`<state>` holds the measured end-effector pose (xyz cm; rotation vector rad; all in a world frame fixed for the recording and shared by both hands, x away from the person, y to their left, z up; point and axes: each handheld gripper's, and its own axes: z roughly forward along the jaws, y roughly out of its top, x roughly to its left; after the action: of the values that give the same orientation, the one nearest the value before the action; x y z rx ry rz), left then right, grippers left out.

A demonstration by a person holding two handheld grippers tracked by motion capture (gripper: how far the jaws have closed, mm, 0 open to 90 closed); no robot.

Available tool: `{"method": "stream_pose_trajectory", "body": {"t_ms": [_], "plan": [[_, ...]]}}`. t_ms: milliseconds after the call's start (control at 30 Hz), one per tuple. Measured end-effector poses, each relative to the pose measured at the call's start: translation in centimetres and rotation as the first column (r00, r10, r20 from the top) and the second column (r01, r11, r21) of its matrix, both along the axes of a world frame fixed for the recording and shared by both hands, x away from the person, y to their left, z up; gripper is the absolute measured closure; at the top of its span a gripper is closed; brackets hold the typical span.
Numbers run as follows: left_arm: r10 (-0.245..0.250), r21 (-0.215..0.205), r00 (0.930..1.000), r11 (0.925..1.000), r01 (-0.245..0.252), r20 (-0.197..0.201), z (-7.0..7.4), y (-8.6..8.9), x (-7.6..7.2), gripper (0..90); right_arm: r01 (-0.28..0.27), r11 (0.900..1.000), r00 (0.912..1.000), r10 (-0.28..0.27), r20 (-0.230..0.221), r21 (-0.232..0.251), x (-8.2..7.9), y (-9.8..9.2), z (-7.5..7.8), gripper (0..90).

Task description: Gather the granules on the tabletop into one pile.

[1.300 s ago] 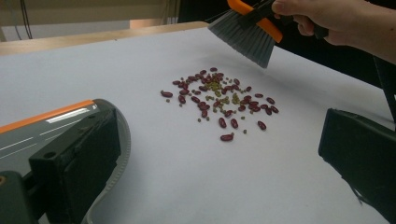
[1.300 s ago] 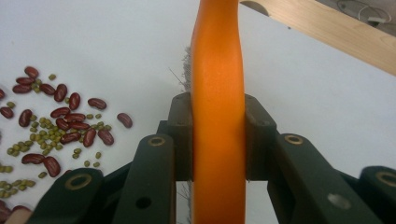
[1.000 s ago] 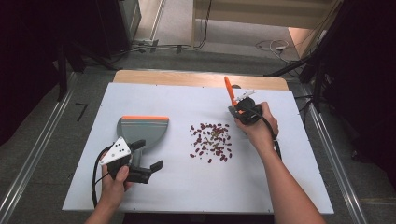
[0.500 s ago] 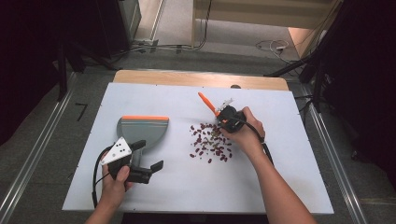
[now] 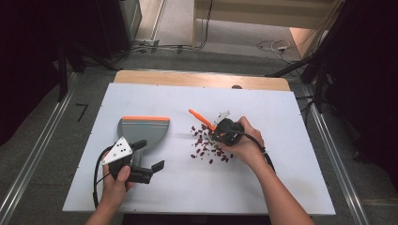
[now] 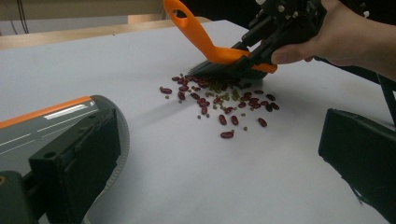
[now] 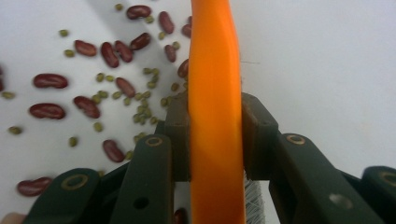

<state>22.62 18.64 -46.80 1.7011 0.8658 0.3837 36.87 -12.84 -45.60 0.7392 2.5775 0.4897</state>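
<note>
High view shows my right gripper (image 5: 220, 131) clamped on the orange handle of a small brush (image 5: 202, 119), with the handle slanting up and to the left over the scatter of red kidney beans (image 5: 209, 146) on the white table (image 5: 281, 178). From the left gripper view, the brush's dark bristles (image 6: 219, 72) sit right at the far edge of the bean pile (image 6: 219, 100), touching or just about touching the nearest ones; small green mung beans (image 6: 219, 88) are mixed in among the red. Looking along my right gripper's jaws, I see both pads pressed flat against the orange handle (image 7: 215, 116), one on each side, with beans spread to the left of it.

My left gripper (image 5: 141, 164) holds the grey dustpan (image 5: 141, 131) by its rear; one jaw lies against the pan's back in the left gripper view, the other stands apart, so I cannot tell whether that grip is clenched. The dustpan's orange lip (image 5: 145, 118) faces the far side of the table, well apart from the beans.
</note>
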Motion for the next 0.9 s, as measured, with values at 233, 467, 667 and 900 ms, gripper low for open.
{"method": "stream_pose_trajectory", "body": {"t_ms": [233, 467, 667, 900], "plan": [[0.001, 0.005, 1.0000, 1.0000, -0.001, 0.001, 0.0, 0.0, 0.0, 0.0, -0.032, 0.999, 0.9990, 0.033, -0.030, 0.018, -0.8, -0.2, 0.3, 67.2], [0.012, -0.001, 0.9999, 0.9999, -0.012, 0.003, 0.1, 0.3, 0.0, 0.0, -0.021, 0.999, 0.9997, 0.020, 0.016, 0.044, -0.3, -1.0, 1.7, 68.4], [0.022, -0.014, 0.9998, 0.9997, -0.022, 0.004, 0.2, 0.7, 0.0, 0.0, -0.011, 0.999, 0.9982, 0.008, 0.059, 0.048, 1.9, -0.3, 3.1, 68.7], [0.027, -0.018, 0.9996, 0.9995, -0.027, 0.000, 0.1, 1.0, 0.0, 0.0, -0.098, 0.995, 0.9867, 0.099, 0.129, -0.010, 4.7, 1.5, 2.9, 68.7]]}}
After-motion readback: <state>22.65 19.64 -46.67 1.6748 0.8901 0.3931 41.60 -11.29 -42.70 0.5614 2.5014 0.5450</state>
